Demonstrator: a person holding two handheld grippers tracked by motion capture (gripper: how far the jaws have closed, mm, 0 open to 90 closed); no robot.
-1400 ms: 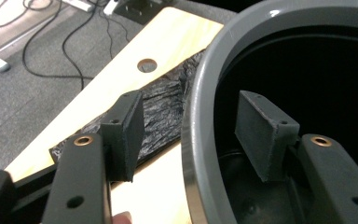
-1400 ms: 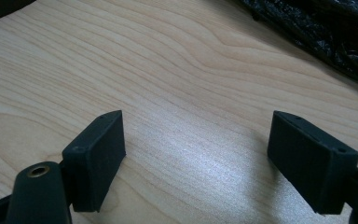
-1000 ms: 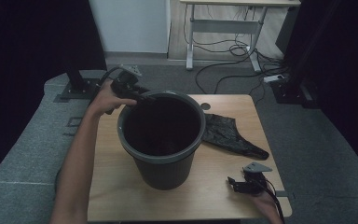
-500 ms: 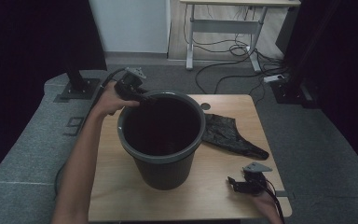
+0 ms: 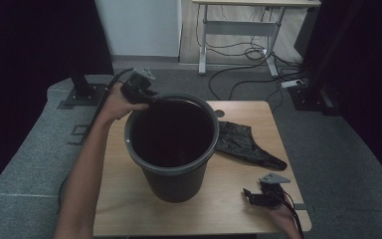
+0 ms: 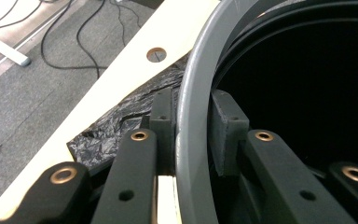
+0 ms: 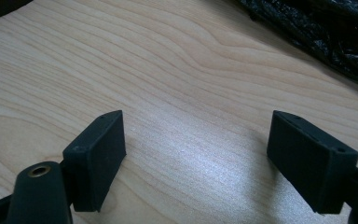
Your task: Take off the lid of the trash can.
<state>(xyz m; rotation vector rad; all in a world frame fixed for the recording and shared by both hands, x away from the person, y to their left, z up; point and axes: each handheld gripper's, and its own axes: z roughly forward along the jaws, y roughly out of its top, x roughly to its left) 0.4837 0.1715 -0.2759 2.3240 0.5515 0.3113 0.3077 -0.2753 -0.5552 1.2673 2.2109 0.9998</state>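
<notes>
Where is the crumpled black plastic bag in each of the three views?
High view: black plastic bag lies on the table right of the bucket.
Left gripper view: bag lies left of the bucket rim.
Right gripper view: bag fills the top right corner.
Shared landmark: the wooden table.

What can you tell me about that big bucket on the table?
The bucket is dark grey, plastic by the look, round, with a thick rolled rim and a dark inside. It stands upright near the middle of the wooden table. The left gripper straddles its rim, one jaw outside, one inside, and its jaws have just been closing. A crumpled black plastic bag lies beside it.
</notes>
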